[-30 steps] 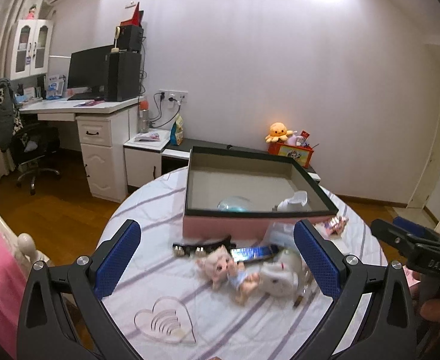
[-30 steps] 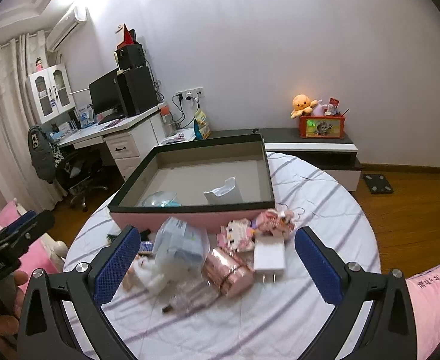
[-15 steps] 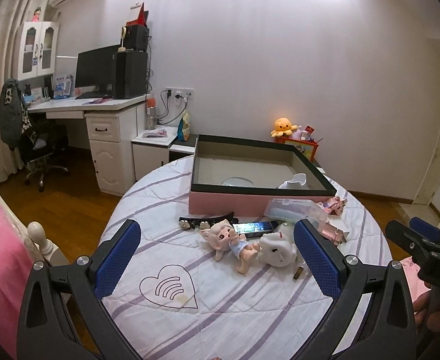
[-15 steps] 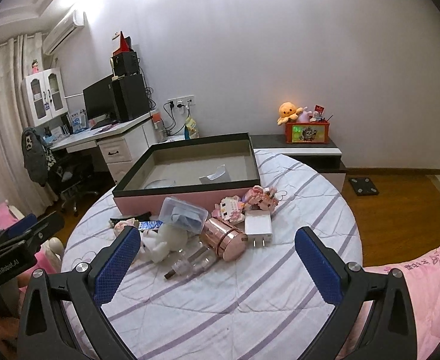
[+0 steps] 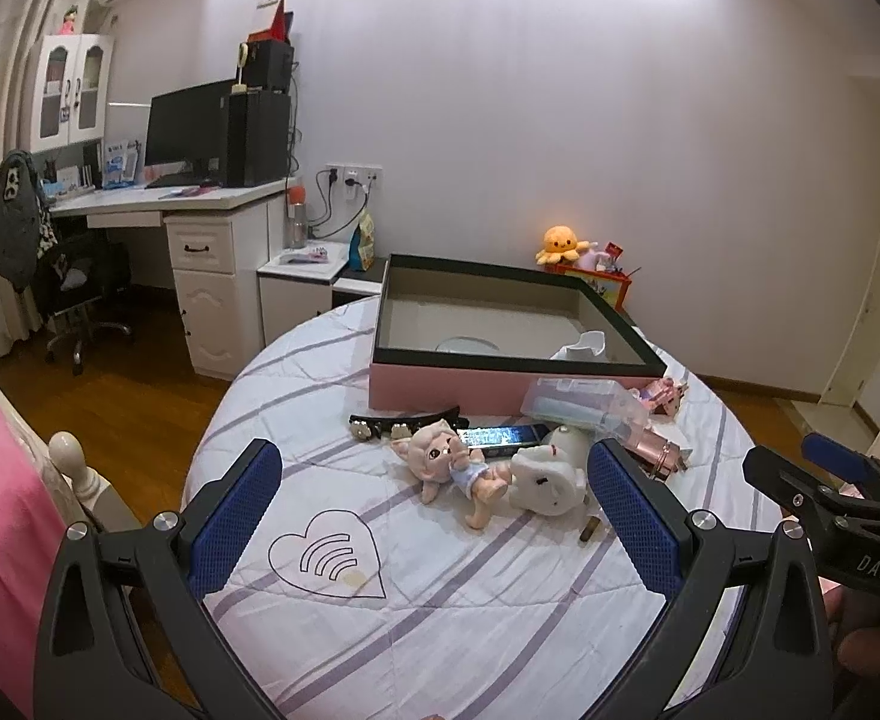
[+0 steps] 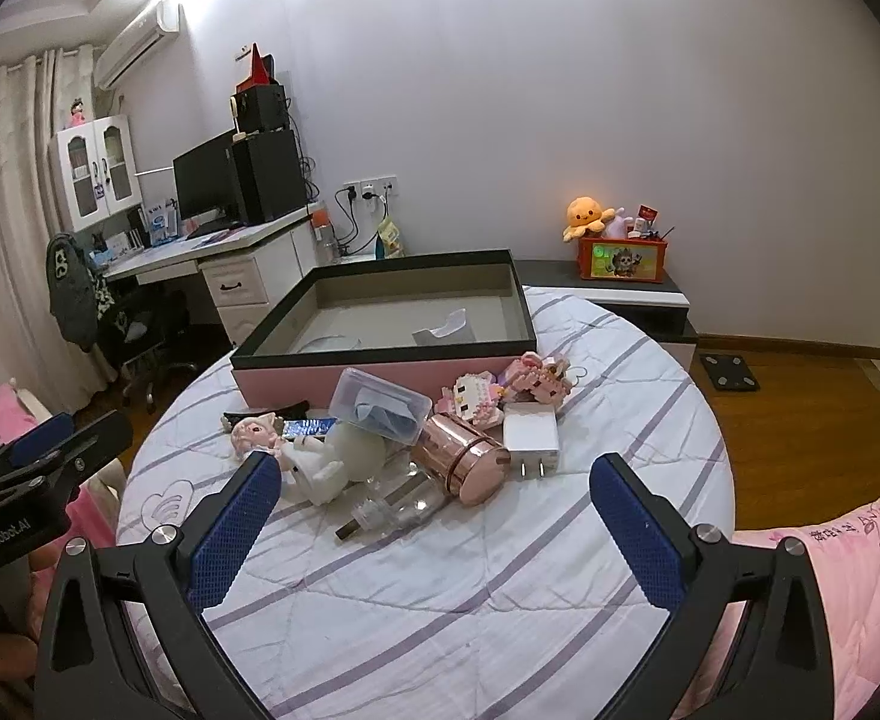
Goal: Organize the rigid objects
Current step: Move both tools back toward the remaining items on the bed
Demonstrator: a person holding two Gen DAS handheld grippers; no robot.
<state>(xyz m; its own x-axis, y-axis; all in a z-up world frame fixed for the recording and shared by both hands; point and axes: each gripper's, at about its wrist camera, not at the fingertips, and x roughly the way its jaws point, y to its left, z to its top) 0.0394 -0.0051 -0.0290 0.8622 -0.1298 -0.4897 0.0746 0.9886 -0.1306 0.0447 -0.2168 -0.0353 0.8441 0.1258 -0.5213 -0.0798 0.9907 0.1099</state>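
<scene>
Here both tools hang above the near edge of the round table (image 6: pixel 440 618), apart from every object, which reads as a survey before a first pick. The left gripper (image 5: pixel 440 510) has its blue, knurled pads spread wide and empty; the right gripper (image 6: pixel 434 522) is likewise spread and holds nothing.

Taking the pink box (image 6: pixel 380 375) as landmark: the clutter lies in a heap just in front of its near wall, probably dumped there so each piece is a short carry over the rim. Nearest the grippers lie a clear plastic piece (image 6: pixel 389 510) and a white rounded figurine (image 5: pixel 545 477) on its side. Beside them lie a soft-looking doll (image 5: pixel 449 462) with a pale head, a glossy rose-gold cylinder (image 6: pixel 461 459) and a matte white charger (image 6: pixel 531 435) with metal prongs. Closer to the box sit a translucent lidded case (image 6: pixel 380 405), pink brick-built toys (image 6: pixel 503 387) and a black hair clip (image 5: pixel 404 420).

The box itself is shallow, with a black rim and a grey lining, and a white piece (image 6: pixel 446 327) and a clear dome, hard to make out, lie inside. Most sorting seems undone.
</scene>
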